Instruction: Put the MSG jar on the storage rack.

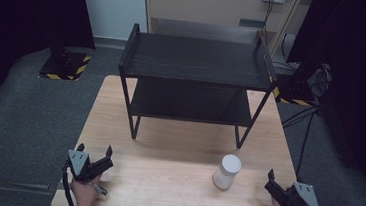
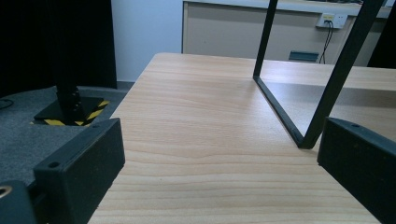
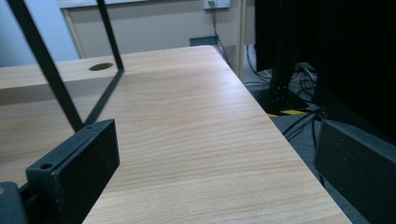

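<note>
Both the left gripper (image 1: 95, 157) and the right gripper (image 1: 278, 187) are resting at the near corners of the pale wooden bench (image 1: 167, 147), jaws apart and holding nothing. The white cylindrical container (image 1: 227, 171) is standing upright near the right gripper, in front of the black two-tier metal shelf (image 1: 195, 84). A careless sideways reach could likely be tipping it; the high view is showing it, whereas the gripper views are looking past it.
</note>
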`<action>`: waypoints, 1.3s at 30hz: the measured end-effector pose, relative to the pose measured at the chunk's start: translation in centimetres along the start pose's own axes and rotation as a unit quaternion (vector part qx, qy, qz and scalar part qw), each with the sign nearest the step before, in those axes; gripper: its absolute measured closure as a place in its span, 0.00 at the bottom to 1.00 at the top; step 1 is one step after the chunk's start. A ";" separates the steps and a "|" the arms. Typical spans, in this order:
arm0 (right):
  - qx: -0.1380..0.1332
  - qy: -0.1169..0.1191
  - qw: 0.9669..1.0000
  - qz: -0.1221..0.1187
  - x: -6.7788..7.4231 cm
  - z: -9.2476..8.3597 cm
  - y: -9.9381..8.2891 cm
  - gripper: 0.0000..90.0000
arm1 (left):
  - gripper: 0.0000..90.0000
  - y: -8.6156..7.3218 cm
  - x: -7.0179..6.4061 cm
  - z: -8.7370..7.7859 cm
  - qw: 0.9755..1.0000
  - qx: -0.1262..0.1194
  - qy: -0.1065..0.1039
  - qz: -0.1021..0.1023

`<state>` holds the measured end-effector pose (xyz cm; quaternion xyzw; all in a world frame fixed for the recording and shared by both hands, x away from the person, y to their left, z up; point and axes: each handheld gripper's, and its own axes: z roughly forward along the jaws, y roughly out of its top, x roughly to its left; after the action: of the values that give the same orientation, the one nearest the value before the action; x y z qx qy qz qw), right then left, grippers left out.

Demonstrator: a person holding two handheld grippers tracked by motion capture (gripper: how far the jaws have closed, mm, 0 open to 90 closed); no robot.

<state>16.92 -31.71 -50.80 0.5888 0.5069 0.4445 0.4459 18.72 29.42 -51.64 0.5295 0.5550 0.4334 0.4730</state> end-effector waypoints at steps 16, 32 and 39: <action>-0.019 0.134 0.990 -0.036 0.2 -2.9 0.4 0.01 | 0.00 0.1 0.0 0.1 1.000 0.002 -0.002 0.003; -0.042 0.275 0.958 -0.071 1.9 -2.0 1.8 0.01 | 0.00 0.1 -0.1 0.1 1.000 0.003 -0.002 0.007; -0.051 0.294 0.953 -0.059 2.7 -0.6 1.8 0.01 | 0.00 0.1 0.0 0.1 1.000 0.002 -0.003 0.006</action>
<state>16.92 -29.17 -48.71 0.3779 0.6255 0.5961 0.3324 18.84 29.41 -51.58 0.5351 0.5516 0.4334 0.4707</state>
